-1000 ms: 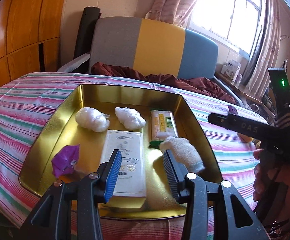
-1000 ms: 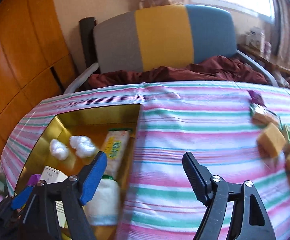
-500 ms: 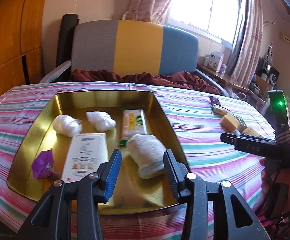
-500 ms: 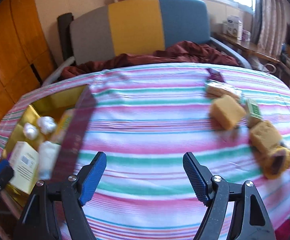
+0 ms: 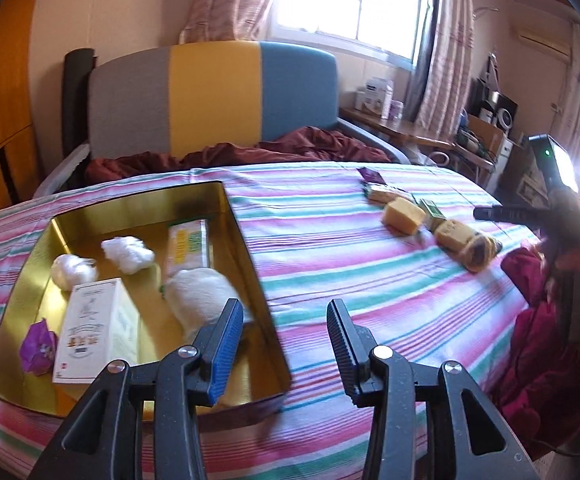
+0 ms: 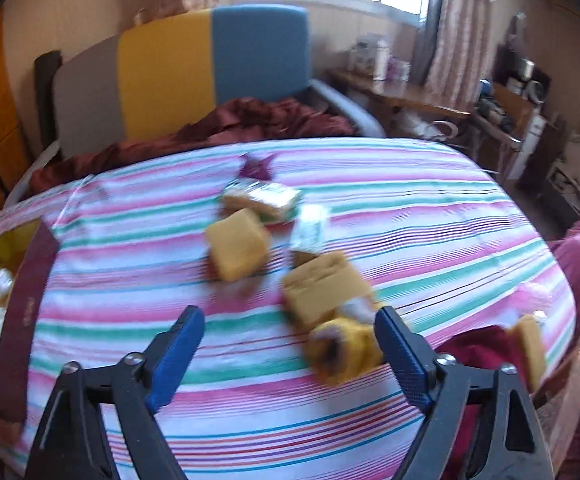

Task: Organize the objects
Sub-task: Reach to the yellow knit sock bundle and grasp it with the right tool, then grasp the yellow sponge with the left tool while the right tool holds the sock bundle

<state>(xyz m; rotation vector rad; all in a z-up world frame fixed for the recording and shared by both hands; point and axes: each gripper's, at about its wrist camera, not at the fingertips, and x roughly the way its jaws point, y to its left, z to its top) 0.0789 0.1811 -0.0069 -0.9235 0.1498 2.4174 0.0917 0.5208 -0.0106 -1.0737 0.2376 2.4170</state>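
Right tool (image 6: 290,344) empty, jaws opening above yellow blocks (image 6: 238,248) mid-frame on the striped bench (image 6: 409,208); blur may spoil aim. Left tool (image 5: 284,340) partly open, empty, beside gold tray (image 5: 250,256) at left.

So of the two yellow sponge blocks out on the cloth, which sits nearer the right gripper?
The block lying against the yellow knitted thing, just ahead of the empty, opening right gripper. The other block lies farther back, by the wrapped packet.

Striped tablecloth (image 5: 329,248) bears gold tray (image 5: 246,256), sponges (image 6: 238,248), packets (image 6: 266,196).
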